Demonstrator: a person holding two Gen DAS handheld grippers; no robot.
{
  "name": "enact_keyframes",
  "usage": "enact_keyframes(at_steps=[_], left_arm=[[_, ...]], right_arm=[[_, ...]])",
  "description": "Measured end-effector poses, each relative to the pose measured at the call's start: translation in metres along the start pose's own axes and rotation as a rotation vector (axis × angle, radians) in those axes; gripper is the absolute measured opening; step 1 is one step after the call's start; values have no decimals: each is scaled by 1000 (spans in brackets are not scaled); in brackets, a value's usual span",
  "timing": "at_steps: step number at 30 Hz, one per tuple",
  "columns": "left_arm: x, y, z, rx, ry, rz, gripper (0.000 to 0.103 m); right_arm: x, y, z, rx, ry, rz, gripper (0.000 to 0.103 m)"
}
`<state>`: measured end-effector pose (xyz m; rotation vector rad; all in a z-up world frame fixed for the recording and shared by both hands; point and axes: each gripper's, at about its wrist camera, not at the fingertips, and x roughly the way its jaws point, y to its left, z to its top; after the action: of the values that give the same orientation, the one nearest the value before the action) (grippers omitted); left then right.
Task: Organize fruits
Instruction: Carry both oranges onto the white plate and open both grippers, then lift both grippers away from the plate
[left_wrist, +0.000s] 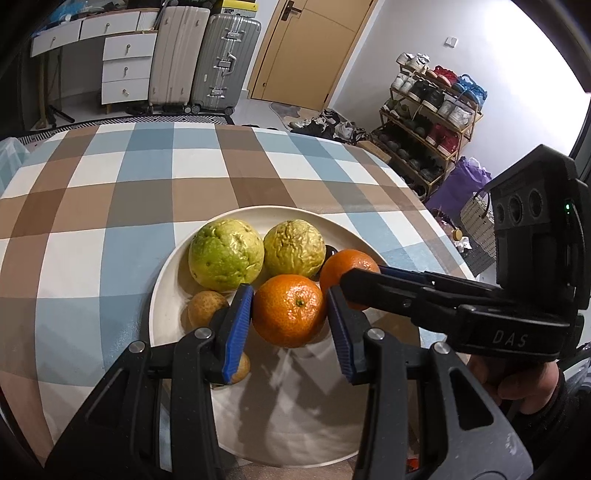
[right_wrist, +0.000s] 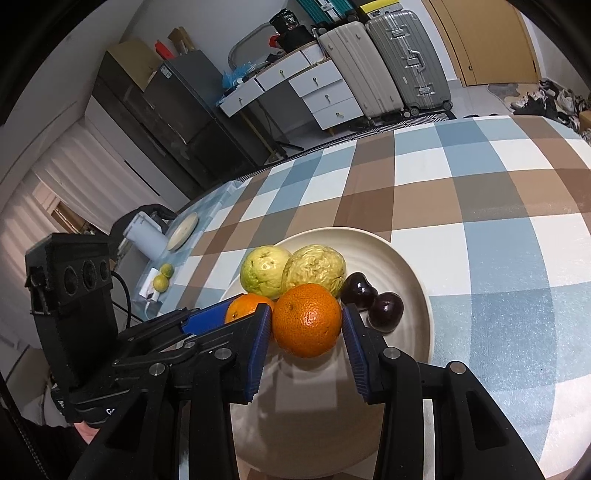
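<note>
A cream plate (left_wrist: 166, 291) on the checked tablecloth holds two yellow-green guavas (left_wrist: 225, 254) (left_wrist: 293, 247), two small brown fruits (left_wrist: 205, 310) and two dark plums (right_wrist: 386, 312). My left gripper (left_wrist: 290, 295) is shut on an orange (left_wrist: 290, 321) low over the plate's middle, with both blue pads against its sides. My right gripper (right_wrist: 306, 314) is shut on a second orange (right_wrist: 308, 325) right beside it. In the left wrist view the right gripper (left_wrist: 351, 282) comes in from the right with its orange (left_wrist: 351, 260). I cannot tell whether the oranges rest on the plate.
The table's far edge (left_wrist: 221, 123) gives way to floor, suitcases (left_wrist: 221, 62) and a shoe rack (left_wrist: 428, 110). At the table's far left corner lie two limes (right_wrist: 162, 277), a white device (right_wrist: 146, 236) and a small dish (right_wrist: 183, 232). Bare cloth (right_wrist: 480, 221) lies beyond the plate.
</note>
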<state>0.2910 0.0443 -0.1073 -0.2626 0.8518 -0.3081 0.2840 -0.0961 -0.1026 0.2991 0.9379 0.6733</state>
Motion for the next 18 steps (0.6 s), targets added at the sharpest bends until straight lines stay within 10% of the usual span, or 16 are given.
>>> enact_keyframes(at_steps=[18], left_arm=[[-53, -21, -4, 32, -81, 73, 57]], right_arm=[[-46, 10, -1, 12, -112, -27, 52]])
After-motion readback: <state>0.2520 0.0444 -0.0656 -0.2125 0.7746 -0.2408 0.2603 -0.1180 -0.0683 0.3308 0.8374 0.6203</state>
